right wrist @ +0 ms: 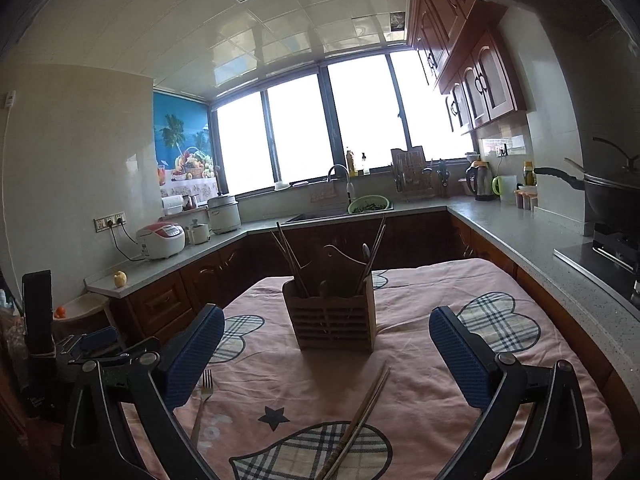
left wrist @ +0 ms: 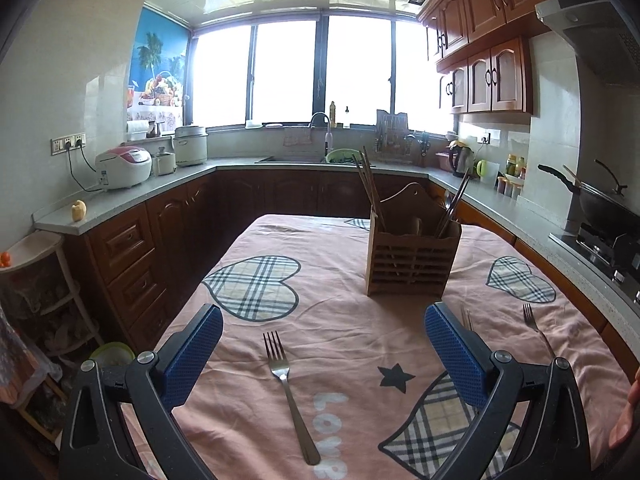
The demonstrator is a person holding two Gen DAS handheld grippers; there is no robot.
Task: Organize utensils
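Both tools are held spread and empty: the left tool point(left wrist: 324, 344) over a fork point(left wrist: 289, 392), the right tool point(right wrist: 326, 344) over a chopstick pair point(right wrist: 356, 424) lying on the clothed bench point(left wrist: 352, 304). Thin, stiff, slippery pieces are judged best pinched mid-handle. A wooden holder point(right wrist: 332, 316) stands beyond; another fork point(left wrist: 536, 326) lies nearby. Nothing is seen in the way.

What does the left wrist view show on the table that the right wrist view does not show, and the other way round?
Only the left wrist view shows a second fork at the far right of the tablecloth. Only the right wrist view shows loose chopsticks lying before the holder. Both show the wooden utensil holder with chopsticks standing in it, a fork on the cloth, and open, empty jaws.
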